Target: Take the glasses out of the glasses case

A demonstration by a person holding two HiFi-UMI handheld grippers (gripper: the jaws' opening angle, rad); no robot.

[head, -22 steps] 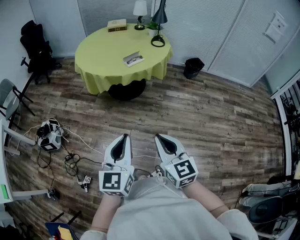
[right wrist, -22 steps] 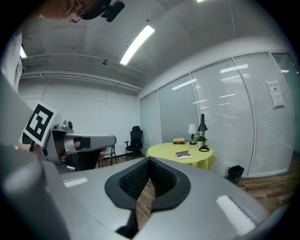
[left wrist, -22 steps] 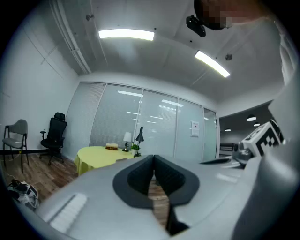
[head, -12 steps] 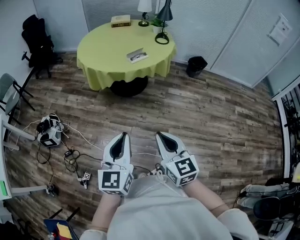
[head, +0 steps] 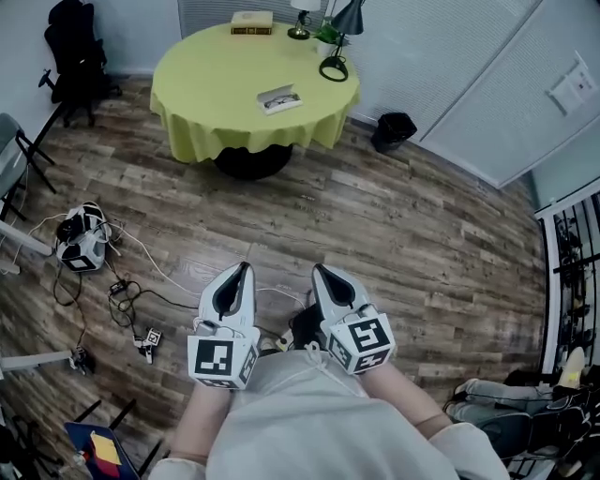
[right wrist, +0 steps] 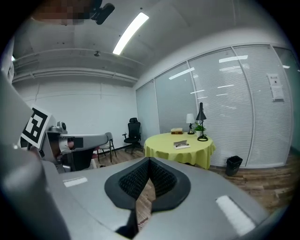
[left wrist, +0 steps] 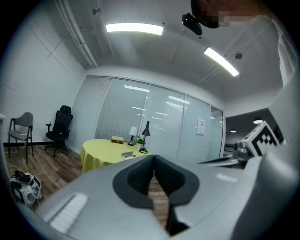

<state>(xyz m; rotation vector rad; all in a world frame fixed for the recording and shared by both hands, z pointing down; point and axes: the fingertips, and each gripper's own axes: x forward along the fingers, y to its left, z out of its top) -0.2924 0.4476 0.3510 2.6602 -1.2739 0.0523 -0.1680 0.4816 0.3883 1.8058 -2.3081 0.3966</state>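
The glasses case (head: 279, 98) lies open on the round yellow table (head: 206, 84) far ahead of me across the wood floor; something dark rests inside it, too small to make out. The case also shows small in the left gripper view (left wrist: 127, 154) and the right gripper view (right wrist: 182, 145). My left gripper (head: 246, 268) and right gripper (head: 317, 270) are held side by side close to my body, well short of the table. Both are shut with nothing between the jaws, as their own views confirm for the left gripper (left wrist: 153, 157) and the right gripper (right wrist: 149, 160).
On the table's far side stand a black desk lamp (head: 339, 37), a small white lamp, a plant and a book (head: 251, 21). A black bin (head: 392, 131) sits right of the table. An office chair (head: 75, 47) stands back left. Cables and a marker-cube device (head: 80, 248) lie on the floor at left.
The head view has shifted so the table sits higher and slightly larger in the picture. Both grippers stay shut in front of my body, about where they were.
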